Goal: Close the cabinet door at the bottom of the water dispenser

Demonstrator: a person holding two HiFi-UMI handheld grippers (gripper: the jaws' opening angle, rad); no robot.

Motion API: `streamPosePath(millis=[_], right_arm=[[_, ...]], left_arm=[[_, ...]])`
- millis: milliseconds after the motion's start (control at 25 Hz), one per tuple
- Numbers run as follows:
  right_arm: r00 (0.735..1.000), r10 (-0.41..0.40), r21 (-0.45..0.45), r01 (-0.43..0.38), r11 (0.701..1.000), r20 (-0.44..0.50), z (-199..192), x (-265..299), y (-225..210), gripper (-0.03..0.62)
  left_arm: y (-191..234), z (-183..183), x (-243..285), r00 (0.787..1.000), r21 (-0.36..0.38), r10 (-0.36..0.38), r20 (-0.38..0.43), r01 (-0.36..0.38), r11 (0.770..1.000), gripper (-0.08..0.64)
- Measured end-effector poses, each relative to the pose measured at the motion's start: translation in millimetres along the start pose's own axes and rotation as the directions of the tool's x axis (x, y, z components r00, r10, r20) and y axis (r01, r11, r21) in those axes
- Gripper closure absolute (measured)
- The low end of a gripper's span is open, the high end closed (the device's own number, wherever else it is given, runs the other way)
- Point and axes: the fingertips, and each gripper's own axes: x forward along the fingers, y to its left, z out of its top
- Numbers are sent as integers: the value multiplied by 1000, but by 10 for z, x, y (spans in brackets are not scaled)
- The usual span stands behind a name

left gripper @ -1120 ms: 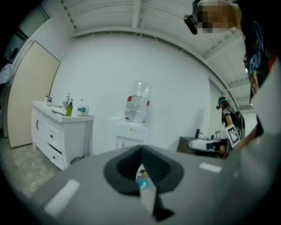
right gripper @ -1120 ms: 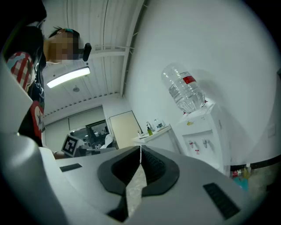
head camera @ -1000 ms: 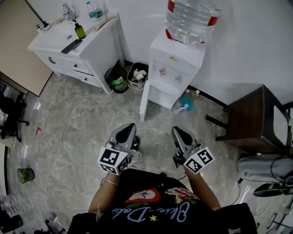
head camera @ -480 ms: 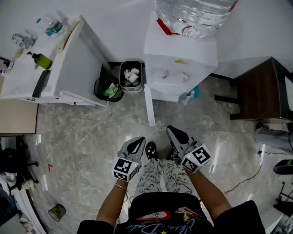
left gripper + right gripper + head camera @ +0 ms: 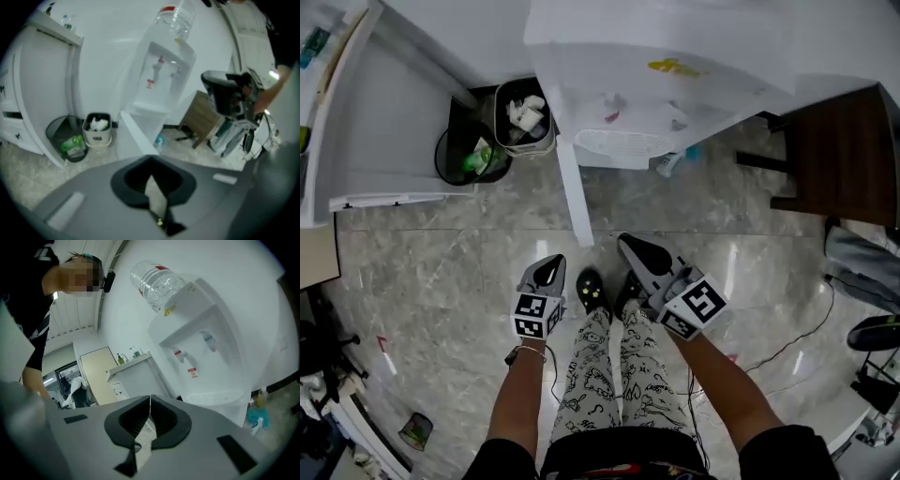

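Note:
The white water dispenser (image 5: 661, 84) fills the top of the head view, and its bottle (image 5: 157, 282) shows in the right gripper view. Its bottom cabinet door (image 5: 571, 192) stands open, seen edge-on as a white strip pointing toward me; in the left gripper view the door (image 5: 136, 138) swings out to the left. My left gripper (image 5: 550, 267) is shut and empty, a little below and left of the door's free edge. My right gripper (image 5: 629, 247) is shut and empty, just right of that edge. Neither touches the door.
A black bin (image 5: 469, 155) and a small bin of white scraps (image 5: 523, 115) stand left of the dispenser, beside a white cabinet (image 5: 384, 122). A dark wooden table (image 5: 844, 141) is at the right. A blue bottle (image 5: 667, 165) lies by the dispenser's base. My shoes (image 5: 591, 289) are between the grippers.
I have stepped closer to the dispenser, which now fills the top of the head view. Both grippers have come up near the open door's free edge. The door stays open.

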Motion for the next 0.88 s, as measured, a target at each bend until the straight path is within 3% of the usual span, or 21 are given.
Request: streamPosePath(millis=[200,360,640,880], right_arm=[[1000,-2,16,2,1000,-23,-468,82,-271,575],[1000,-14,37,15,999,-4,-569,105,-427,575],[998,-57,66,56,996,26,-612,54,-681,575],[997,-65,80,62,995,33,-584,-100,-877,575]], left_arm=[[173,-361,524,996,27,-8,-86,10,1000,563],[227,-492,809,991,62,-21,-135,30,998,563],[216,-448,1037,994,6,-22,-105,23,1000,563],[-157,-316,1258,986,41,-93,-136,100,994,563]])
